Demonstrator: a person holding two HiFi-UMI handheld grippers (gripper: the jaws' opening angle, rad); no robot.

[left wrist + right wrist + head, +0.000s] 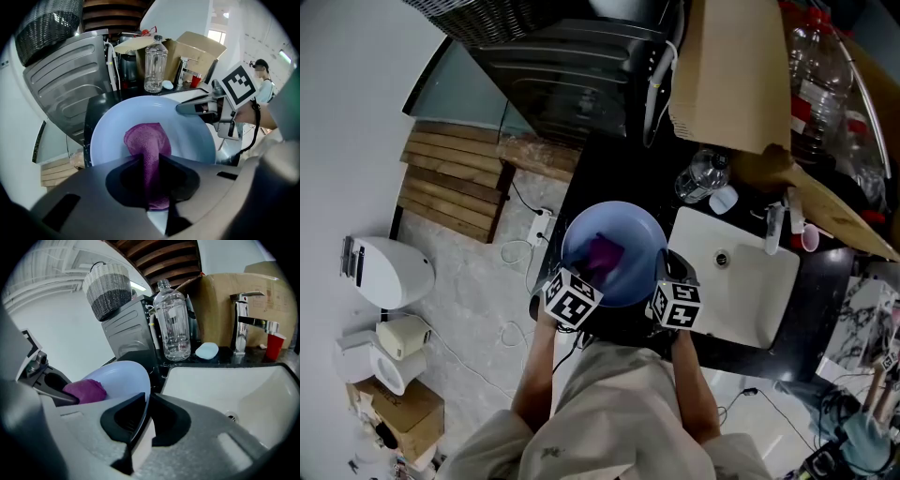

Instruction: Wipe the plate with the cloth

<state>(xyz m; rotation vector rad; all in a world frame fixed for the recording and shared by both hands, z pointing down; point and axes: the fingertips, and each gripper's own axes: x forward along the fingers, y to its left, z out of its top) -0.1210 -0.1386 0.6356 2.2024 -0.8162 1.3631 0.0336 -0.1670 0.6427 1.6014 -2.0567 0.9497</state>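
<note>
Our right gripper (146, 404) pinches only the rim of the plate (633, 234), held near the counter's (609, 173) left edge beside the sink (787, 291) — our left gripper (151, 161), clamped on the cloth (147, 140), could lever it loose by pressing hard.

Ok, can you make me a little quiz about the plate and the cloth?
1. True or false: the left gripper is shut on the purple cloth.
2. What does the right gripper hold? A) the bottle B) the rim of the plate C) the red cup
3. Fill in: in the head view, the white ___ lies right of the plate.

Key: 1 true; 2 B; 3 sink.
</note>
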